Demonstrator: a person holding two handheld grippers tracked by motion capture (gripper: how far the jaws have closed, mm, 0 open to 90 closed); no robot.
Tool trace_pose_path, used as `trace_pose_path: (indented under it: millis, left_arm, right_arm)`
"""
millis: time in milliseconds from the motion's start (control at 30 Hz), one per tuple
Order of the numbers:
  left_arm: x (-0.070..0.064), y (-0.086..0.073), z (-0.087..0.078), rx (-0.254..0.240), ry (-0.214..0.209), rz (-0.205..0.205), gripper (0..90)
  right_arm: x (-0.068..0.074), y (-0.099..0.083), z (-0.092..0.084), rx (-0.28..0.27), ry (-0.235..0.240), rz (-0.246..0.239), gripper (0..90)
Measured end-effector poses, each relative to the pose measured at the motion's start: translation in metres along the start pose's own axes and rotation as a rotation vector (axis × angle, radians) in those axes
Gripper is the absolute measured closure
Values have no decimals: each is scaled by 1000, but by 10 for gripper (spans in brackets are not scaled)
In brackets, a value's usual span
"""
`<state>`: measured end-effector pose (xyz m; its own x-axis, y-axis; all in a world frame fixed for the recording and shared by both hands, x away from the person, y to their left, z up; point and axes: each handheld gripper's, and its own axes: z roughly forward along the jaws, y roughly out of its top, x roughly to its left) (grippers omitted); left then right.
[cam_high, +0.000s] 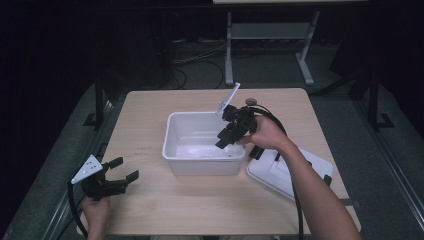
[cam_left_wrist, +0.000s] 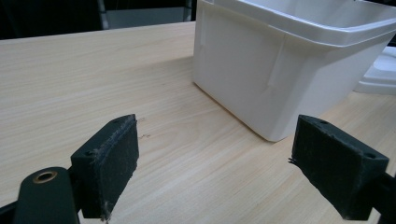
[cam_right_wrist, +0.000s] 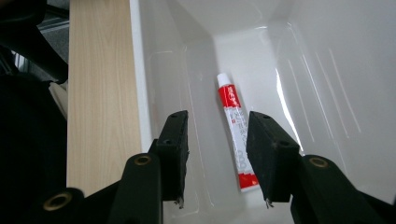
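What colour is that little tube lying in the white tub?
The tube is red and white with a white cap, seen best in the right gripper view.

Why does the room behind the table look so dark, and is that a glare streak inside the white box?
High view: light falls on the table alone, leaving the background nearly black and the picture soft. Right gripper view: bright streaks of glare run down the glossy bin wall beside the tube. Left gripper view: evenly lit, with its near pads slightly blurred.
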<state>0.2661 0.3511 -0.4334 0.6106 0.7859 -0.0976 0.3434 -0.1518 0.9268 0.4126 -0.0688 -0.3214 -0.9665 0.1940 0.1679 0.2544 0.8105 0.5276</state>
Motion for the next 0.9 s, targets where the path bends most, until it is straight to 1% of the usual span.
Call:
trace_pose_path:
  millis: [233,333,367,467,667,800,900]
  left_arm:
    - [1,0,0,0,2,-4,141]
    - [1,0,0,4,1,-3,141]
    - [0,0,0,5,0,-2,141]
    - [0,0,0,3,2,-1,141]
    - [1,-1,-1,4,4,-1,141]
    - [0,0,0,4,6,0,141]
    - [1,-1,-1,7,6,0,141]
  right_arm:
    - [1,-12,-19,-11,-32,24,546]
    - [2,-15,-24,-15,-41,28,545]
    - [3,-19,-29,-18,-50,36,543]
    - [4,-23,-35,-29,-60,42,539]
    - [4,-35,-47,-40,-74,58,527]
    - [4,-42,-51,-42,-81,72,527]
    - [4,-50,-57,-47,-98,86,519]
